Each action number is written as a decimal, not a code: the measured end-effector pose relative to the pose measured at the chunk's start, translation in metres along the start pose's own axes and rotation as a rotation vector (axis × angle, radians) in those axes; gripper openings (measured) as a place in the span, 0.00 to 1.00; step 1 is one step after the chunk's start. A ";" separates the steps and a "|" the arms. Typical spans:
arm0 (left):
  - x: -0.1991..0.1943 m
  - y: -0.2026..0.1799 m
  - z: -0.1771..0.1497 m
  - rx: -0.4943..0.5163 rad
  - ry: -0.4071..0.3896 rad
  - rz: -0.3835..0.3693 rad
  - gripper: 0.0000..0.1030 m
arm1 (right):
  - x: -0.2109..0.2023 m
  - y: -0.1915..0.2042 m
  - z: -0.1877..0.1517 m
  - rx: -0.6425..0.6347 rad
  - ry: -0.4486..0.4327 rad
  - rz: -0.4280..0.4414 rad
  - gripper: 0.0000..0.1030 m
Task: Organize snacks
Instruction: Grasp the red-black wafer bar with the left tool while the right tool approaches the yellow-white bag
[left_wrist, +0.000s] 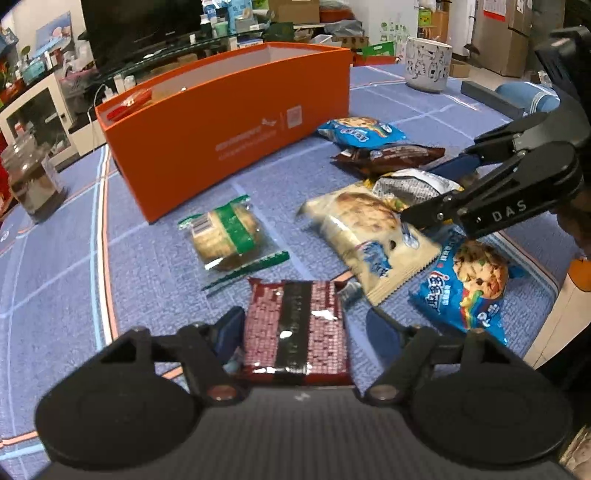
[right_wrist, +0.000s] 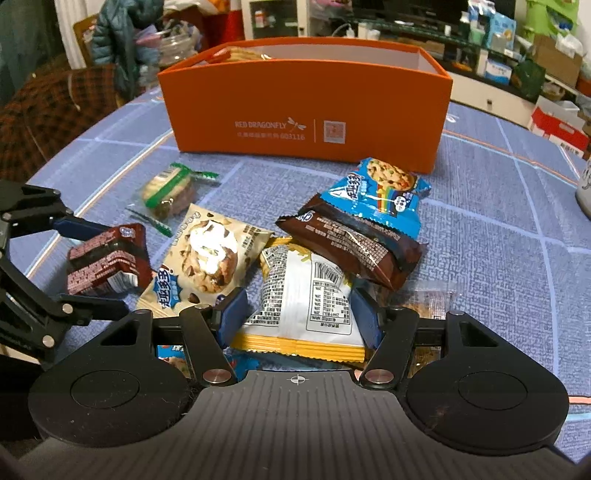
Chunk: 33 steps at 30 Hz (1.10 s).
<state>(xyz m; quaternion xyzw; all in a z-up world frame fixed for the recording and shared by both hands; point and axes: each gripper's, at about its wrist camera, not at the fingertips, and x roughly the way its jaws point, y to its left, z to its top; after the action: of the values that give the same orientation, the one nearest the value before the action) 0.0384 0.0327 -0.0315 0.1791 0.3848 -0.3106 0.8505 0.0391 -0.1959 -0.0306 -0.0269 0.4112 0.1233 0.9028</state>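
An orange box (left_wrist: 207, 136) (right_wrist: 306, 107) stands at the back of the blue cloth, with a few snacks inside. My left gripper (left_wrist: 299, 328) is open around a dark red snack pack (left_wrist: 295, 328), which also shows in the right wrist view (right_wrist: 105, 260). My right gripper (right_wrist: 297, 310) is open around a white and yellow packet (right_wrist: 303, 299), seen from the left wrist view too (left_wrist: 413, 184). Between them lie a cream cookie packet (left_wrist: 362, 236) (right_wrist: 207, 258), a green-banded biscuit pack (left_wrist: 229, 232) (right_wrist: 166, 192), a brown packet (right_wrist: 354, 243) and blue cookie packets (left_wrist: 469, 280) (right_wrist: 384, 192).
A white patterned cup (left_wrist: 428, 62) stands at the far right of the table. A glass jar (left_wrist: 33, 181) stands to the left of the box. A small clear wrapped snack (right_wrist: 432, 299) lies by my right finger. Shelves and cartons fill the room behind.
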 end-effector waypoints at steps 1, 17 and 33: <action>0.000 0.000 0.000 -0.003 0.001 -0.002 0.76 | 0.000 -0.001 0.000 0.001 0.001 0.000 0.48; 0.003 0.003 0.001 -0.099 0.003 0.057 0.80 | 0.000 0.002 -0.002 -0.049 -0.001 -0.019 0.48; 0.006 -0.003 0.000 -0.235 0.012 0.162 0.90 | 0.002 0.004 -0.001 -0.033 0.006 -0.031 0.54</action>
<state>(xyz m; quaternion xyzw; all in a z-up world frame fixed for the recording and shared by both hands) 0.0399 0.0282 -0.0361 0.1105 0.4080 -0.1926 0.8856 0.0383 -0.1923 -0.0327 -0.0487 0.4115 0.1163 0.9026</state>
